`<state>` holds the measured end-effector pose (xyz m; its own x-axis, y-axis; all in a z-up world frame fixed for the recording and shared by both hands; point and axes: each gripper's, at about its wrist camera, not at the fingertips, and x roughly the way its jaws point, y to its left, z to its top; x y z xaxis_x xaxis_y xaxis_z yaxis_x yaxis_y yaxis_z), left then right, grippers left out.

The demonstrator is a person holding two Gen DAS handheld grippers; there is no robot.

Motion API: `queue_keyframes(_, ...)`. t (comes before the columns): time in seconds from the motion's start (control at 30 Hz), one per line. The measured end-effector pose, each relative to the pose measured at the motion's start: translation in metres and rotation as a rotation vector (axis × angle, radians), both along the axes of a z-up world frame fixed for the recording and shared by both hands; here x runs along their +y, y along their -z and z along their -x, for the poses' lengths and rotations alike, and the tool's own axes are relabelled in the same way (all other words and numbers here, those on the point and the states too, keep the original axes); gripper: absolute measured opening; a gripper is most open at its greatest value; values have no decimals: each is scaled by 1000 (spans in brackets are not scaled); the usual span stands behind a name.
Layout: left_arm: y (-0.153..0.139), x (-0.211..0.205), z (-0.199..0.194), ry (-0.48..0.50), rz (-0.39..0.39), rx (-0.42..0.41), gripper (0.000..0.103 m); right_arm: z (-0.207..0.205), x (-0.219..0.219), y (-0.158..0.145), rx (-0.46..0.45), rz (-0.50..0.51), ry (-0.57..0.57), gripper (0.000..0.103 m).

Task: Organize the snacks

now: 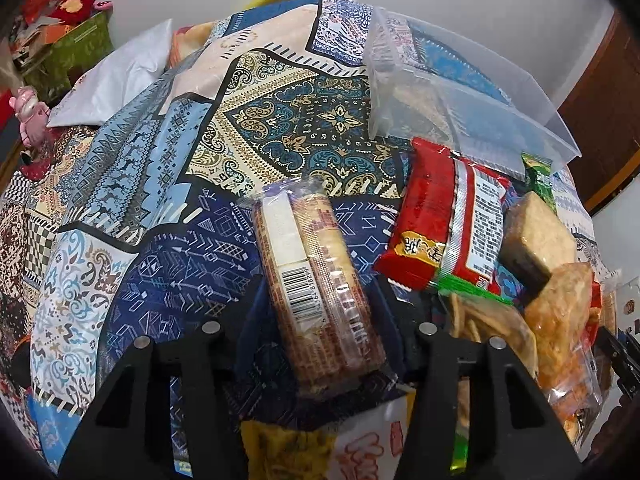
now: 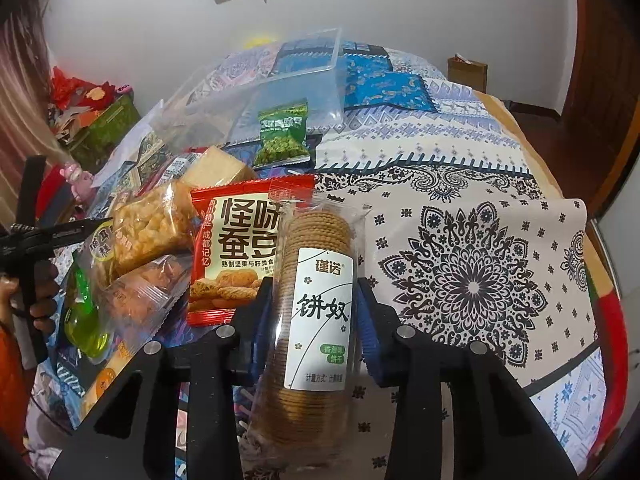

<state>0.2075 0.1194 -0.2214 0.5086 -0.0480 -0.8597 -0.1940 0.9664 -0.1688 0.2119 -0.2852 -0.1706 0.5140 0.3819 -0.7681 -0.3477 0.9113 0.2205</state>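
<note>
My left gripper is shut on a clear sleeve of cracker biscuits with a barcode label, held above the patterned bedspread. My right gripper is shut on a sleeve of round brown biscuits with a white label. A clear plastic bin stands at the back and shows in the right wrist view. A snack pile lies beside it: a red bag, a green pea bag, clear-wrapped crispy blocks.
The patterned bedspread covers the bed. A white pillow and a green box with toys lie at the far left. A wooden door stands at right. The left gripper's handle shows at left.
</note>
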Motion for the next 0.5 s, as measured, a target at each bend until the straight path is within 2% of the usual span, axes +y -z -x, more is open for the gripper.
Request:
queue_keyframes(0.3, -6, -4, 4, 6, -50, -30, 48, -2, -4, -11, -33, 12, 16, 34)
queue_keyframes(0.5, -30, -5, 14, 7, -62, -83, 47, -4, -7, -26, -75, 6, 28, 34)
